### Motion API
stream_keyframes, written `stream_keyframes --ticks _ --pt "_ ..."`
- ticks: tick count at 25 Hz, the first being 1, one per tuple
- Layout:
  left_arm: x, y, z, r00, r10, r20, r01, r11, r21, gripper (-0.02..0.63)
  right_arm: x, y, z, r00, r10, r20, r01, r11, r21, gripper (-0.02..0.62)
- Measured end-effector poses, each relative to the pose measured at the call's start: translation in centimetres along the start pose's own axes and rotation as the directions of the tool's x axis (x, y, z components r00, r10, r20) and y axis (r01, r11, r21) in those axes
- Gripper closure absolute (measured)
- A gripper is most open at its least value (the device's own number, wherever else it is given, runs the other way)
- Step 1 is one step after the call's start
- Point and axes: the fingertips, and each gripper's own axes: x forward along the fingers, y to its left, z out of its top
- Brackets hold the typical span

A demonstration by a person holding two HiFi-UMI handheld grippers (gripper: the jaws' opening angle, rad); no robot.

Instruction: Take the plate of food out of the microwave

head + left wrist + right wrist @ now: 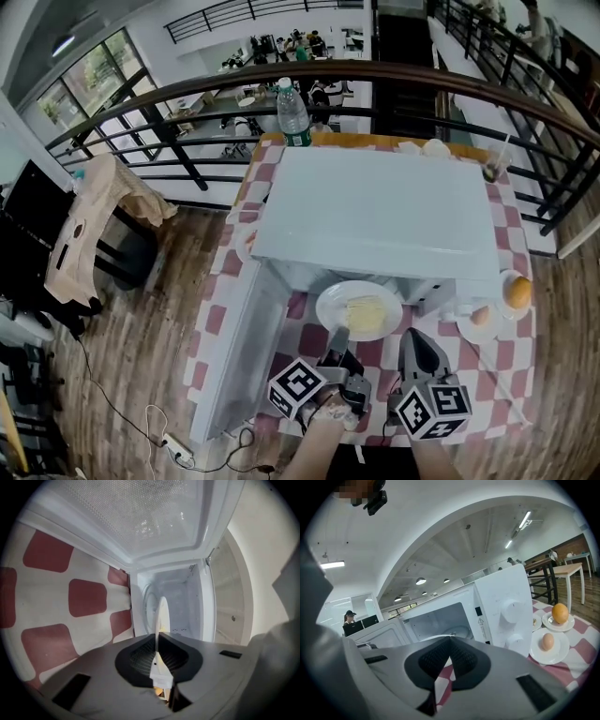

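Observation:
A white microwave (375, 211) stands on a red-and-white checked table, its door (234, 347) swung open to the left. A white plate (359, 309) with pale yellow food (367, 313) sits at the mouth of the oven, just outside the front edge. My left gripper (339, 337) is shut on the plate's near rim; in the left gripper view the plate (162, 613) runs edge-on between the jaws of the left gripper (157, 637), with the oven cavity behind. My right gripper (415, 339) hovers beside the plate on its right, shut and holding nothing. The right gripper (450, 641) faces the microwave (506, 606) and its control knobs.
To the right of the microwave, an egg (480, 317) and an orange (517, 292) rest on small saucers. A water bottle (292, 112) and a glass with a straw (492, 169) stand behind it. A black railing runs behind the table. A draped chair (94, 225) stands at left.

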Motion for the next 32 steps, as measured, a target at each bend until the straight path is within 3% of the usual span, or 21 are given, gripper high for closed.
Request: stream_keyframes --ticks 17,32 --pt "-0.7 -1.9 -0.9 1.0 -0.027 -0.009 0.027 0.999 0.044 0.574 -0.1 0.3 1.5 0.999 0.021 0.03 -0.021 1.0 -0.015 0.604" --pt "-0.7 -2.2 -1.0 0.999 -0.037 -0.015 0.038 0.999 0.038 0.574 -0.3 0.6 2.0 0.999 0.015 0.04 -0.013 0.999 -0.029 0.604"
